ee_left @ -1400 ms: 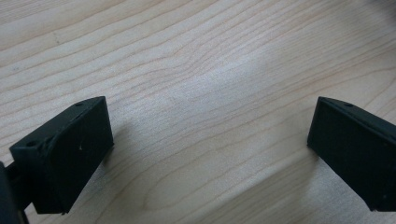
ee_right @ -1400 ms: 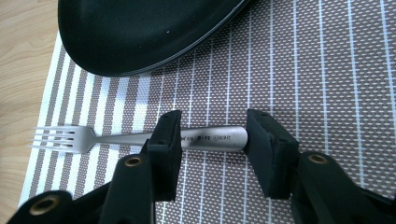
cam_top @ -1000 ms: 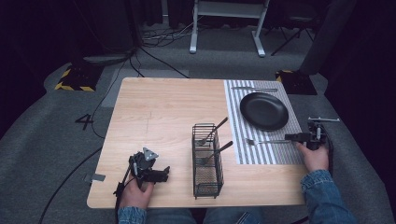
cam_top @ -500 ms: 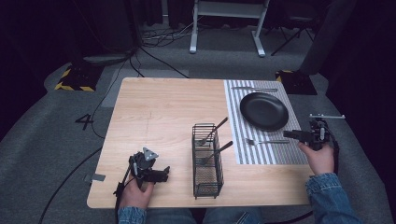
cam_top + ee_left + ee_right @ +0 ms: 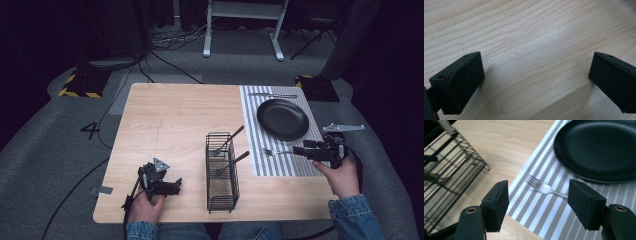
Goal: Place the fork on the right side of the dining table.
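While the fork [image 5: 543, 188] lies flat on the striped mat [image 5: 280, 162], the right gripper [image 5: 302, 150] hangs just above its handle end. The gripper's jaws have just been opening and now stand wide apart. In the right gripper view the fork's prongs and neck show between the two black jaws, but the pads do not touch it. The fork sits just in front of the black plate [image 5: 283, 118], with its prongs pointing toward the wire basket [image 5: 221, 172].

The basket stands on the wooden table [image 5: 170, 125], near the front edge, just left of the mat. It is tall and narrow, made of black wire. Two pieces of cutlery lean in it, with their dark handles [image 5: 235, 133] sticking up and out toward the plate. What kind they are is hard to tell.

The plate holds nothing. Behind it, at the far end of the mat, lies a knife [image 5: 272, 95].

The left gripper [image 5: 170, 187] rests low over the table's front left corner. Its jaws are wide apart with only bare wood between them.

On the gray floor left of the table there is a big number 4 [image 5: 92, 131].
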Motion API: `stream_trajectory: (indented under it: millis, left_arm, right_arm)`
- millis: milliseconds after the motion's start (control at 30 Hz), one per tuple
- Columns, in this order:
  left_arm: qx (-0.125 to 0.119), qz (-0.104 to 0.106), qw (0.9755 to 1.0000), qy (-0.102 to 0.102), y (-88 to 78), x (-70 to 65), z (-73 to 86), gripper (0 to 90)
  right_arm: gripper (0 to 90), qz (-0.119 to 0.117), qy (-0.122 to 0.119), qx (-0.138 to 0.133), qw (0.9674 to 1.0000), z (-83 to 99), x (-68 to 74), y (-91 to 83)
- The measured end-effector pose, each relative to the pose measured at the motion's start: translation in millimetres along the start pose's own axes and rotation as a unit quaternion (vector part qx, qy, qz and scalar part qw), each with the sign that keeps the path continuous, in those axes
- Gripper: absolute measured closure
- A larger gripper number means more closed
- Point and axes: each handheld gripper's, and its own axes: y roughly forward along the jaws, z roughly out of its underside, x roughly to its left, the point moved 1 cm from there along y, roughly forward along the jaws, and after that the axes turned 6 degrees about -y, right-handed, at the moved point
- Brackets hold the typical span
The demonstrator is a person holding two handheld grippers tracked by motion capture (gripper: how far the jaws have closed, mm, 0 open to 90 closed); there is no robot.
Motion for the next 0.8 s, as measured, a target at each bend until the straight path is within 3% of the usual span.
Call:
stream_trajectory:
  millis: [567, 800]
  left_arm:
    - [0.0, 0.0, 1.0, 0.0, 0.0, 0.0, 0.0, 0.2]
    - [0.0, 0.0, 1.0, 0.0, 0.0, 0.0, 0.0, 0.2]
  right_arm:
    - [33.8, -0.055, -0.036, 0.003, 0.9978, 14.5, 55.0, 3.7]
    - [34.3, -0.041, -0.039, 0.006, 0.9984, 28.1, 59.7, 18.3]
